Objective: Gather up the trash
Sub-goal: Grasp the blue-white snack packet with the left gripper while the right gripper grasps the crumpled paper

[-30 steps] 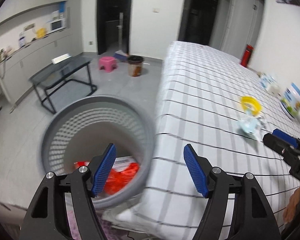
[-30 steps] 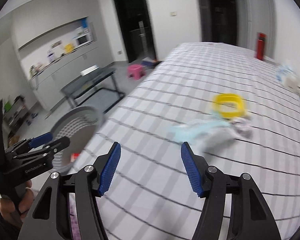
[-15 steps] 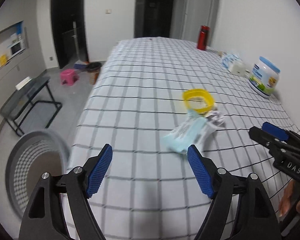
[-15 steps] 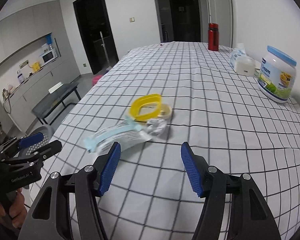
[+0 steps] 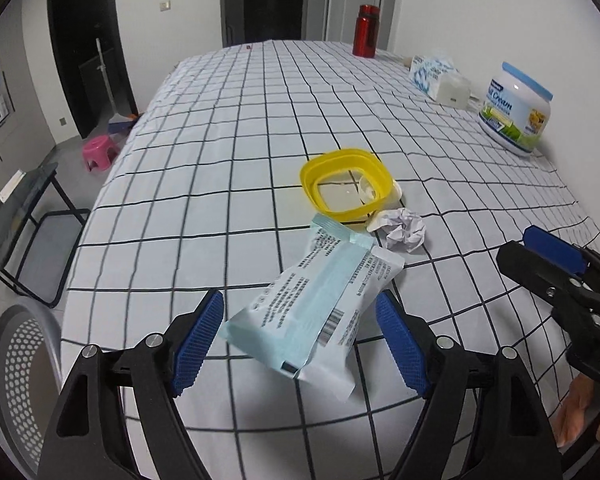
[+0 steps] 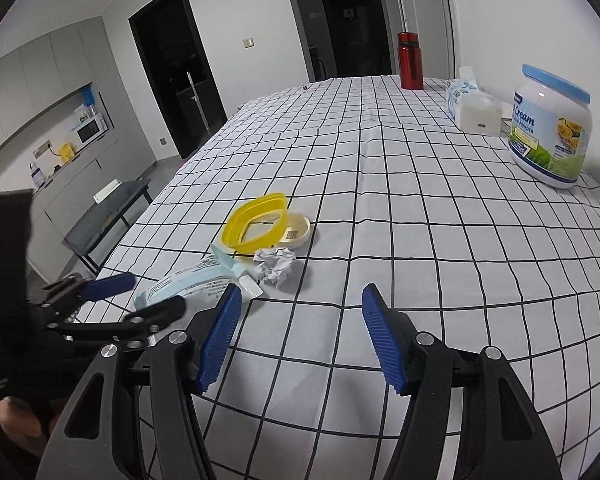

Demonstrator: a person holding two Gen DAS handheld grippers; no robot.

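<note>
A pale blue and white wipes packet [image 5: 316, 304] lies on the checked tablecloth [image 5: 228, 160]; it also shows in the right wrist view [image 6: 196, 282]. My left gripper [image 5: 300, 340] is open, its jaws on either side of the packet's near end. A crumpled paper ball [image 5: 404, 230] lies beyond it, also in the right wrist view [image 6: 276, 266]. A yellow plastic ring [image 5: 346, 186] and a round white lid [image 6: 298, 230] lie further on. My right gripper [image 6: 300, 336] is open and empty, just short of the paper ball. The grey perforated bin [image 5: 16, 364] stands on the floor at the left.
A cream powder jar [image 6: 550, 132], a tissue pack [image 6: 474, 108] and a red bottle [image 6: 410, 60] stand along the table's far right side. A low dark table [image 5: 24, 216] and a pink stool [image 5: 98, 152] are on the floor at left.
Both grippers have swung from the bin to the table and moved in close. My left gripper now straddles the wipes packet; my right gripper has come near the paper ball.
</note>
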